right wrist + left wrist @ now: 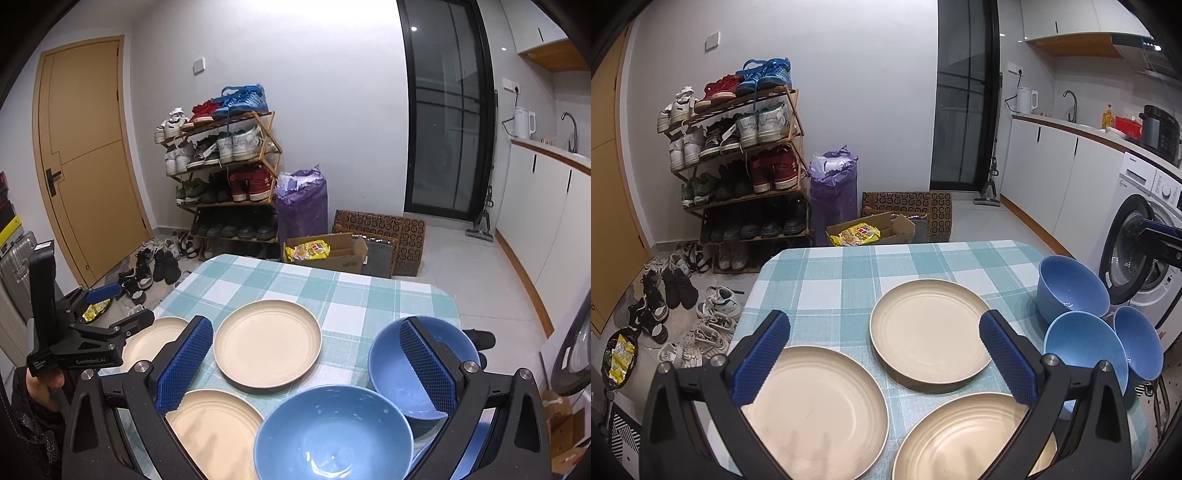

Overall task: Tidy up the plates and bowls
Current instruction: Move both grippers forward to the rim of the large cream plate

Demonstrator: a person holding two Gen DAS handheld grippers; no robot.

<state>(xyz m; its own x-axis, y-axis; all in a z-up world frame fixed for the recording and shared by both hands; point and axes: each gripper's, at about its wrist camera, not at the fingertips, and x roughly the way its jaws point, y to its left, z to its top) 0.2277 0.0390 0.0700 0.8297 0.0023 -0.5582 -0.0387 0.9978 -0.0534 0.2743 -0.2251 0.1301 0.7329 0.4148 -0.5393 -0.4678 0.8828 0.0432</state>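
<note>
Stacking looks like the step in hand, and nothing is gripped yet: the left gripper [884, 354] hangs over the near part of the tabletop [827, 273] with its blue pads spread wide and empty, and the right gripper [306, 365] is just as wide open and empty over the near right side. Nearest the left gripper lie two cream plates, the near-left plate [816, 410] by the near left corner and the near-middle plate [964, 439] at the near edge, each flat on the checked cloth and apart from the other. Just beyond them sits the far plate [929, 334], closer to the middle of the tabletop. To do this well, I would judge that the left gripper should come in low at a plate's rim, one pad under and one over the lip, since the rims are shallow and a flat pinch from above would slip. On the right side the near bowl [332, 432] sits at the near edge and the far bowl [391, 365] just behind it, toward the right edge; a third bowl [1137, 341] shows only in the left view, crowded against the others. The right gripper should close across one wall of a bowl, lift it clear, then lower it squarely into its neighbour. Bowls so near the right edge could be nudged off, so slow approaches seem wise.
</note>
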